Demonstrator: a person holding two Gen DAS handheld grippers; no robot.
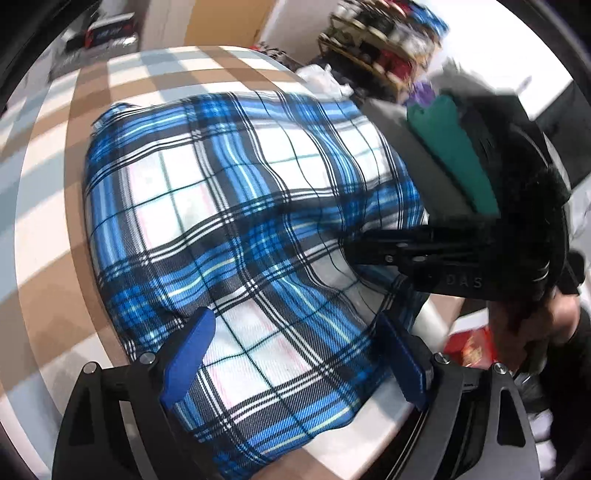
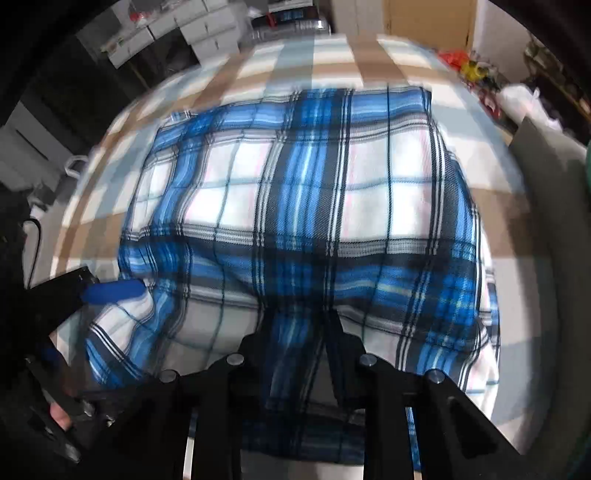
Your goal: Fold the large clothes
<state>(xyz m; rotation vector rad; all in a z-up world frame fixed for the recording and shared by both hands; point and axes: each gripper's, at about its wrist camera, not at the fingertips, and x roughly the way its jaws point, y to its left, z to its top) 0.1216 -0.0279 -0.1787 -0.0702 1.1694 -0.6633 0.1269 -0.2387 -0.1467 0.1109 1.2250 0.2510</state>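
A blue, white and black plaid garment lies folded into a rough rectangle on the table with the beige, white and pale blue check cover. My left gripper hangs open over its near edge, blue pads wide apart and not touching the cloth. The right gripper comes in low from the right, a hand behind it. In the right wrist view the garment fills the middle; the right gripper stands slightly open with a strip of plaid between its dark fingers. The left gripper is at the garment's left corner.
A grey padded seat with a green cloth on it stands at the table's right side. A cluttered shelf stands behind it. White boxes are stacked beyond the far edge. A red box lies on the floor.
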